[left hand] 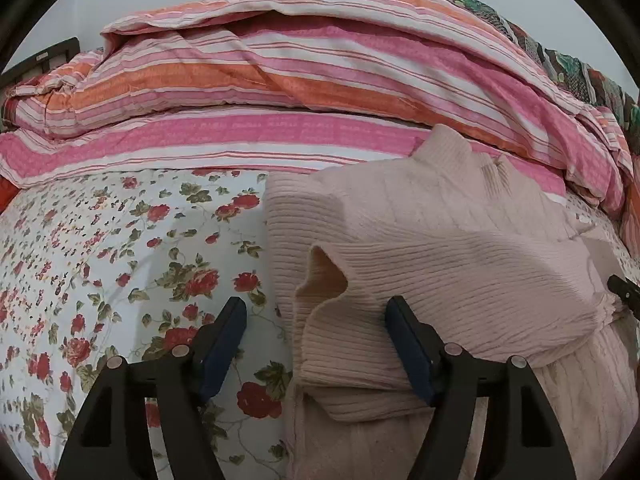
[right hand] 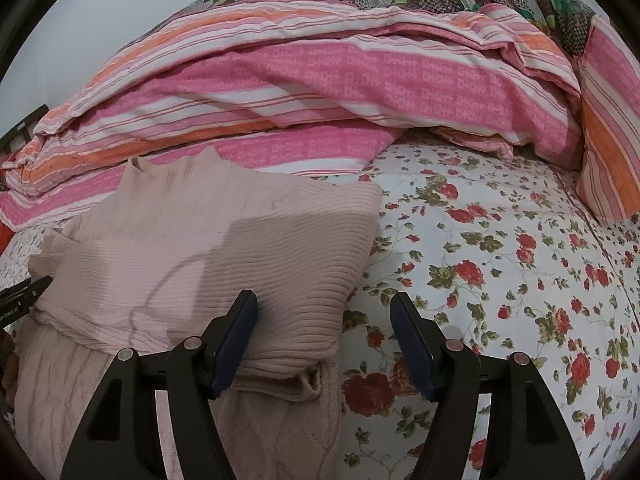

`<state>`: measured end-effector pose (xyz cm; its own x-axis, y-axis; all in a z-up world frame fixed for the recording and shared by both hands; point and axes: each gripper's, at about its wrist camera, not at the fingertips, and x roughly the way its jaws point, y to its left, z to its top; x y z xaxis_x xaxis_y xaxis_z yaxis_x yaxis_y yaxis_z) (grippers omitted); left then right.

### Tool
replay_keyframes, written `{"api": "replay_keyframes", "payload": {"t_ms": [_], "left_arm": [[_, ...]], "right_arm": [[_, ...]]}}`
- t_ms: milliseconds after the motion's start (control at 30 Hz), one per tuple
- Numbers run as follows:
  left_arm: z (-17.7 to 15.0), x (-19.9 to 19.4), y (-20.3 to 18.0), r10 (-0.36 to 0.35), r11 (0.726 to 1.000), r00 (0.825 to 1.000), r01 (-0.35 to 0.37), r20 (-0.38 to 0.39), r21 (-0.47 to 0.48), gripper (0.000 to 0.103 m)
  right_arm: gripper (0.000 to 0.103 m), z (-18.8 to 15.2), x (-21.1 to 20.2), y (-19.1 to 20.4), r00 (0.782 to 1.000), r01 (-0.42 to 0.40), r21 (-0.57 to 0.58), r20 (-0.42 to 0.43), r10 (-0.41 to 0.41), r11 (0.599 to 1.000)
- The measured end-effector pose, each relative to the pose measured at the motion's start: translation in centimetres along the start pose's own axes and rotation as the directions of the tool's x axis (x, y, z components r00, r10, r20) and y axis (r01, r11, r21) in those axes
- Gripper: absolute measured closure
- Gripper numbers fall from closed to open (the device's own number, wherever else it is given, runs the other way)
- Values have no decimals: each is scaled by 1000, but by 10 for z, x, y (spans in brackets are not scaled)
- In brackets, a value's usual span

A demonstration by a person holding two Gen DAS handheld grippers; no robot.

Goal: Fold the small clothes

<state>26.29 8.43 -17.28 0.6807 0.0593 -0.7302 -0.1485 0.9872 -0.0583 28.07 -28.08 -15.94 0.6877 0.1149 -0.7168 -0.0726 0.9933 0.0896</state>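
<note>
My left tool (left hand: pixel 316 344) stands open over the sleeve cuff of the pink sweater (left hand: pixel 440 240) at lower centre, gripping nothing; I should pinch low, through both layers (ribbing slips). My right tool (right hand: pixel 324 340), also open and empty, straddles the sweater's right edge, with clear floral bedsheet (right hand: pixel 500 280) rightward.

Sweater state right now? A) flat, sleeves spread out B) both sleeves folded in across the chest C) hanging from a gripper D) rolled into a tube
B: the pink sweater lies on the floral sheet with its sleeves laid across the body; left gripper and right gripper stand open, holding nothing.
</note>
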Motion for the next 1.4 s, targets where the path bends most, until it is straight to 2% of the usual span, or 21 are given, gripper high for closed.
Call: {"api": "replay_keyframes", "payload": {"t_ms": [400,1033,1267,1400], "left_arm": [[0,1,-1,18,1000,1000,-18,1,11,28],[1,0,0,23,1000,1000,-23,6,14,27],[-1,-5,-2,57,998,998,-57,19,9,24],[-6,-16,-6,89,996,995,-90,35,16,23]], "right_arm": [[36,-1,-4,-1,1000,5,11,30,-5,1000],[36,-3,-11,-2,998,5,29,64,-6,1000],[35,-4,-17,1,995,23,17,93,-24,1000],[29,-6,-27,5,988,67,4,137,-67,998]]}}
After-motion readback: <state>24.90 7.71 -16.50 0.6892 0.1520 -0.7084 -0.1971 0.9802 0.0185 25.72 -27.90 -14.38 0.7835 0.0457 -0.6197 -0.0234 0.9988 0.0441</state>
